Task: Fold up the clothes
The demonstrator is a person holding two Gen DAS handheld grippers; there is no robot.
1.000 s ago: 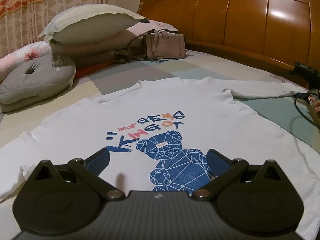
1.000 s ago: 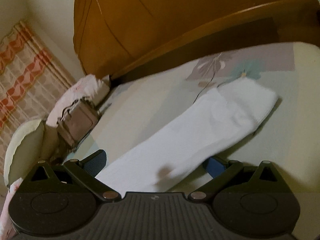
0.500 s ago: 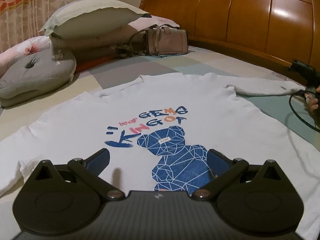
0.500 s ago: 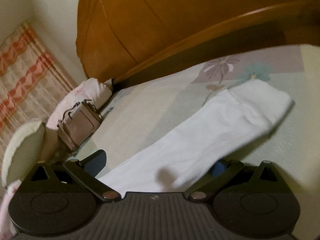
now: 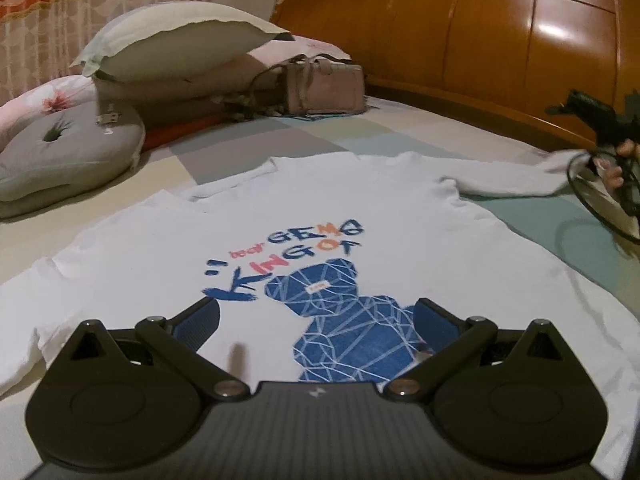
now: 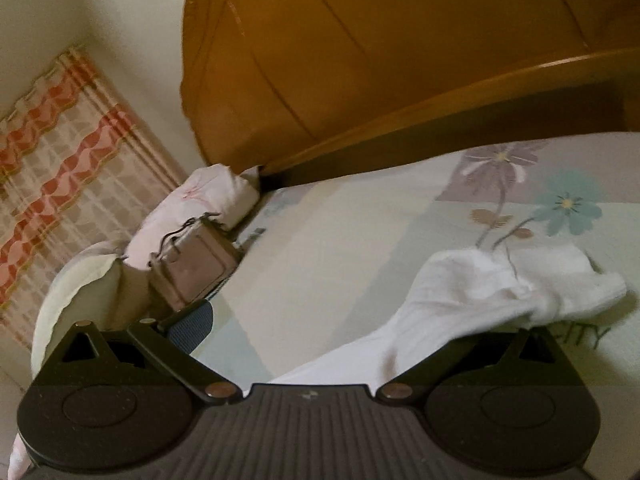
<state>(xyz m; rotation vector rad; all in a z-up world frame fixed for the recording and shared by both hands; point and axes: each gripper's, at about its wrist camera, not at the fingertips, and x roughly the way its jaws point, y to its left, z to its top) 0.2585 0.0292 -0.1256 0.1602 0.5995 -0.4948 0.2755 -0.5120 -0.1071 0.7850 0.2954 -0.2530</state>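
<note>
White shirt spread flat on bed, sleeve stretching far right. Left gripper wide open, holding nothing; right gripper over sleeve, closure unclear. Risk: sleeve slipping or bunching from shallow bite.

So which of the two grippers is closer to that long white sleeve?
Right. The right gripper is at the sleeve, cloth draped over one finger; the left gripper hovers over the shirt's bear print.

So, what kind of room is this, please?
Most likely a home bedroom. The white shirt lies spread on a bed with a patchwork sheet, a wooden headboard stands behind it, and pillows are stacked at one end near a curtain.
</note>
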